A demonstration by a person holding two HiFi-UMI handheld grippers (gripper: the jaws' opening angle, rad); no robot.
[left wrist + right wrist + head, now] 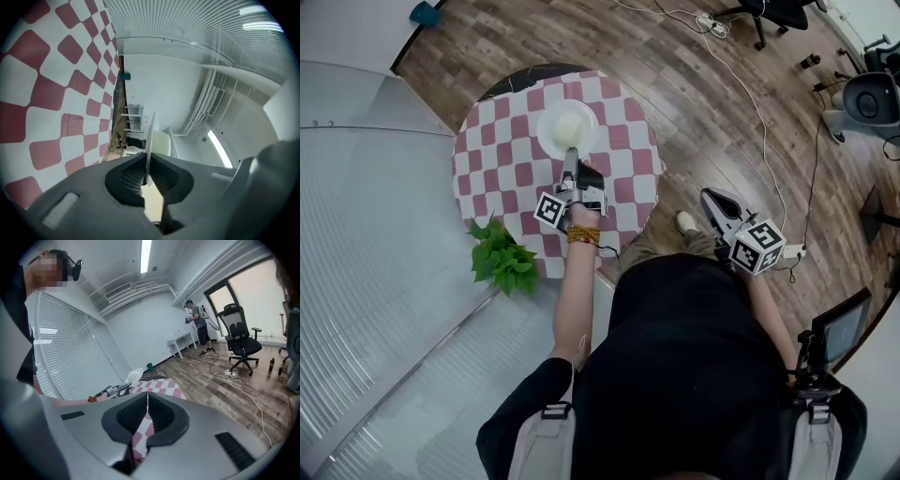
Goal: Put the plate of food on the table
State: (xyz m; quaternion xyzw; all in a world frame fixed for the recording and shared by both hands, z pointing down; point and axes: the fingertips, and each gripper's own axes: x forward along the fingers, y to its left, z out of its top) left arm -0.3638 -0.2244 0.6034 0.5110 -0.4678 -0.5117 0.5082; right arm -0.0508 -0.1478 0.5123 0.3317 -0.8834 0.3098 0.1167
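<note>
plate [546,131] with pale food [569,127] at table [502,159] centre, landed or not unclear | left gripper [570,159] clamped on rim nearest table edge | right gripper [710,197] jaws together, empty, beyond table | plate likely stiff, brittle, slick: keep level

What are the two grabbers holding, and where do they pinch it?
The left gripper pinches the white plate by its thin rim, on the edge nearest the person. The right gripper is shut with nothing between its jaws.
</note>
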